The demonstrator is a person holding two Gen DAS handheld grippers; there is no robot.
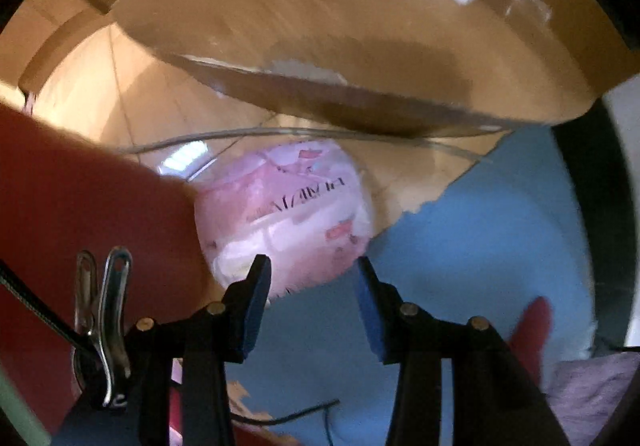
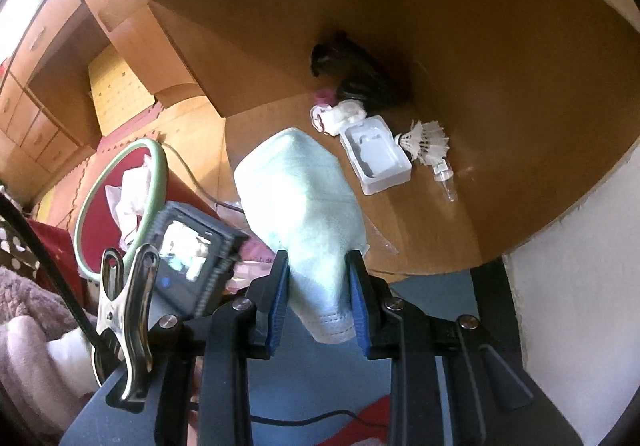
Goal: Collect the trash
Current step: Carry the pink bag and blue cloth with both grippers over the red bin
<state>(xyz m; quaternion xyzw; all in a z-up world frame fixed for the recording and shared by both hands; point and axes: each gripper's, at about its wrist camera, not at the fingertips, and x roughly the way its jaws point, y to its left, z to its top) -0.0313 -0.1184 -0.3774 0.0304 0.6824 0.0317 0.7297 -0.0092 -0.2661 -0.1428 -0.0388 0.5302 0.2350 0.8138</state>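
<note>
My left gripper (image 1: 314, 286) points down with its blue pads (image 1: 256, 310) apart and nothing between them. Just beyond its fingertips is a pink printed packet (image 1: 288, 205) in clear plastic, beside the red wall of a bin (image 1: 80, 185); I cannot tell what it rests on. In the right wrist view my right gripper (image 2: 316, 262) is shut on a pale green face mask (image 2: 300, 185), which sticks up from the pads. The red bin's green rim (image 2: 86, 205) is to its left, with crumpled white paper (image 2: 128, 197) inside.
The brown table (image 2: 480, 85) holds a white plastic tray (image 2: 376, 149), shuttlecocks (image 2: 426, 139), a small dropper bottle (image 2: 444, 173), a crumpled tissue (image 2: 340, 115) and a black object (image 2: 348, 65). Blue floor (image 1: 480, 246) lies under the table edge. A fluffy blanket (image 2: 24, 306) is at left.
</note>
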